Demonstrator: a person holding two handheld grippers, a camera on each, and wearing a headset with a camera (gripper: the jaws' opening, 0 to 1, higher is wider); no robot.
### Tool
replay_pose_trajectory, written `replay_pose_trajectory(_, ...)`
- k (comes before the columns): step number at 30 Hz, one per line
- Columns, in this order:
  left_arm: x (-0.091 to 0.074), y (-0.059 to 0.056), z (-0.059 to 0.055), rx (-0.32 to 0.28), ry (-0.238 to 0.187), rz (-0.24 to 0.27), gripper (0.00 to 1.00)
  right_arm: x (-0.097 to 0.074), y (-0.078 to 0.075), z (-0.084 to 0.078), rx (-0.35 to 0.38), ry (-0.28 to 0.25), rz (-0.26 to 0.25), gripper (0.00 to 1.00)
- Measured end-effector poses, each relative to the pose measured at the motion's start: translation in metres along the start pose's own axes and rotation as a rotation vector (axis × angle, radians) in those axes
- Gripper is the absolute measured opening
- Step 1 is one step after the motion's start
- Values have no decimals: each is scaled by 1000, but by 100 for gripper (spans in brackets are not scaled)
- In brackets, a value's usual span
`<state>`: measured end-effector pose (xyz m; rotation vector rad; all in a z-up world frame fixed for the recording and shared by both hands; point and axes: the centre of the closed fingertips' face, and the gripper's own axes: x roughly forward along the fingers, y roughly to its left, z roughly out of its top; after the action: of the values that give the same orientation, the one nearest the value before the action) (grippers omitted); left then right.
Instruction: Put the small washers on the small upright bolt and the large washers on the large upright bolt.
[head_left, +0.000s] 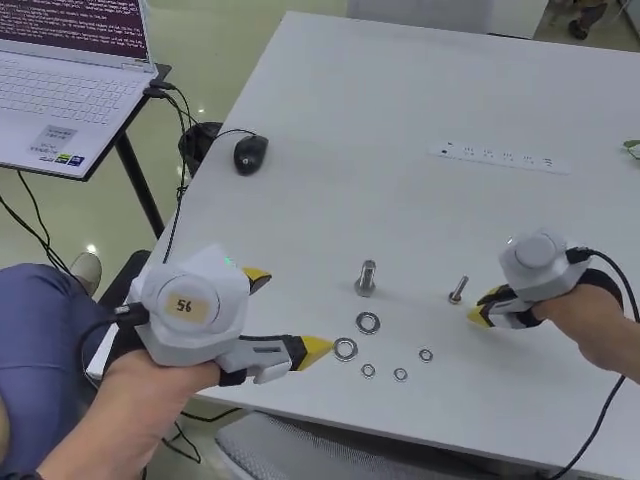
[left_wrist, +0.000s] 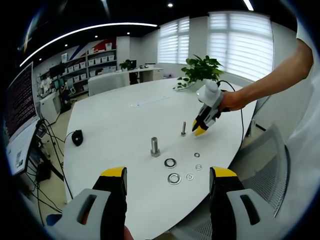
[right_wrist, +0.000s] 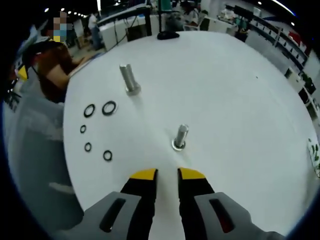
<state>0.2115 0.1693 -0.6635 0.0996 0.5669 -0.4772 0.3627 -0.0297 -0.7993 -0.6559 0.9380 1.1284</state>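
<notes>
- Washers (head_left: 346, 349), five in all, lie flat on the white worktop (head_left: 330, 120) with their holes facing up: two large washers (head_left: 368, 322) and three small washers (head_left: 400, 374).
- Seen from the left claw (left_wrist: 169, 172), the large washers lie just ahead of its tips, one just beyond the other. The small washers lie loose a little to the right of them, each apart from the next.
- Beyond the washers from that claw, the large upright bolt (head_left: 366, 277) stands on its head. Its long axis is vertical, with the bare shank pointing straight up.
- Standing the same way, head down and shank up, the small upright bolt (right_wrist: 180, 136) is directly ahead of the right claw (right_wrist: 168, 174). It is near the yellow tips but not touching them.
- The left claw is released, jaws spread wide with nothing between them, and hovers at the near edge of the worktop.
- The right claw's jaws are parted by only a thin gap and grip nothing. They point along the worktop at the small upright bolt.
- From the right claw, the large upright bolt stands farther off to the left, and the washers lie left again, toward the worktop edge.
</notes>
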Motion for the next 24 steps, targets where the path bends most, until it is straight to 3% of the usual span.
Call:
replay_pose_trajectory(4,0,-2,0,5,-1,-4,66,5,28,2,-56,-25,68,17)
replay_pose_trajectory(8,-1,-4,1,8,-3,-6,66,10,48,6,-118,-29,115,17)
replay_pose_trajectory(10,-2,-4,0,9,-3,-6,66,16,51,11,-150,-39,145,17)
replay_pose_trajectory(13,-3,-4,0,8,-5,-4,66,21,71,15,-217,-41,194,17)
replay_pose_trajectory(19,-4,-5,0,9,-6,-3,66,33,82,7,-333,38,196,17)
replay_pose_trajectory(20,-5,-5,0,8,-8,-2,66,32,82,11,-345,18,194,16)
replay_pose_trajectory(24,-4,-4,0,7,-7,-3,66,32,82,11,-350,30,190,16)
